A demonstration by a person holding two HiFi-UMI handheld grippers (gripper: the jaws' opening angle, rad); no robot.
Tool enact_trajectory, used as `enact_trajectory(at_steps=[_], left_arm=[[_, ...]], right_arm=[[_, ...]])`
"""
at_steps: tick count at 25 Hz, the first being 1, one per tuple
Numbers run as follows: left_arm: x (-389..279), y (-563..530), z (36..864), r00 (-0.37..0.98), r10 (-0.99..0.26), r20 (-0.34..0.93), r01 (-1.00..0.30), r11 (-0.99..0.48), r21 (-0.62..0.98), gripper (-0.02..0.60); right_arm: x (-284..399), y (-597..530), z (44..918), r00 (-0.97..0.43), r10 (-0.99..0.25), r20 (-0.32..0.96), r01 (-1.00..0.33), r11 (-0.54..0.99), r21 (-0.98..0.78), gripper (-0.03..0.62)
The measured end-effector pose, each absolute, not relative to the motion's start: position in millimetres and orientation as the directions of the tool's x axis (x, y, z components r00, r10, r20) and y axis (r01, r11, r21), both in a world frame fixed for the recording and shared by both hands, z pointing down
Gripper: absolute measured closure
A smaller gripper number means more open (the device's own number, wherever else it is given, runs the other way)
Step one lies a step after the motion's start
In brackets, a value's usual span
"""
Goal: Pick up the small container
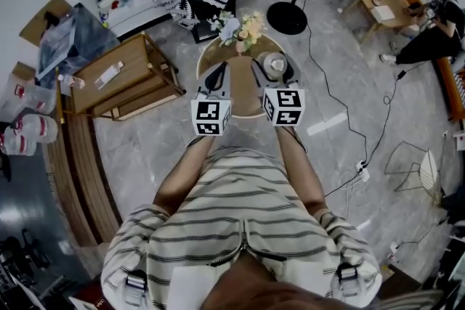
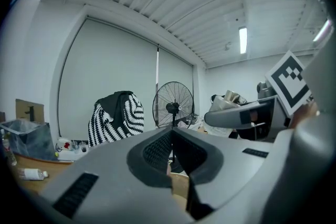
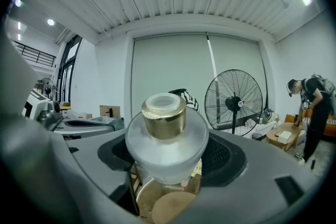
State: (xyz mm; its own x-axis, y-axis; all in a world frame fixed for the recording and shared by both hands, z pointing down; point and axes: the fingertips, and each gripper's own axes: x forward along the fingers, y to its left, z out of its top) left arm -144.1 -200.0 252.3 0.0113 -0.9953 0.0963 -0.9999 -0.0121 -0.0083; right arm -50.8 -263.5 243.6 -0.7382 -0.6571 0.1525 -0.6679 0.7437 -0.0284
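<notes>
Right tongs (image 1: 274, 69) grasping the small container (image 3: 167, 139) above the round counter (image 1: 243, 102)

In the head view the wooden counter lies at 12 o'clock from the person; the left tongs (image 2: 171, 136), clenched on nothing, hover over its 9 o'clock side; the right tongs, spread wide at its 2 o'clock side, press both pads on the frosted, gold-collared container, upright between them; a flower bunch (image 1: 238, 28) stands at the 12 o'clock edge.

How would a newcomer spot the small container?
Find the round wooden table in front of the person. Over its right side, the right gripper grips the small container: frosted, with a gold collar, unlike the flower vase behind it.
</notes>
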Motion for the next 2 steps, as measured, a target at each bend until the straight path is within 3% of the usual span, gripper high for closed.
enact_trajectory(at_steps=[2], left_arm=[[-144.7, -199.5, 252.0, 0.010, -0.995, 0.095, -1.000, -0.011, -0.012, 0.580]], right_arm=[[-50.4, -263.4, 245.1, -0.737, -0.658, 0.154, -0.669, 0.743, -0.028, 0.247]])
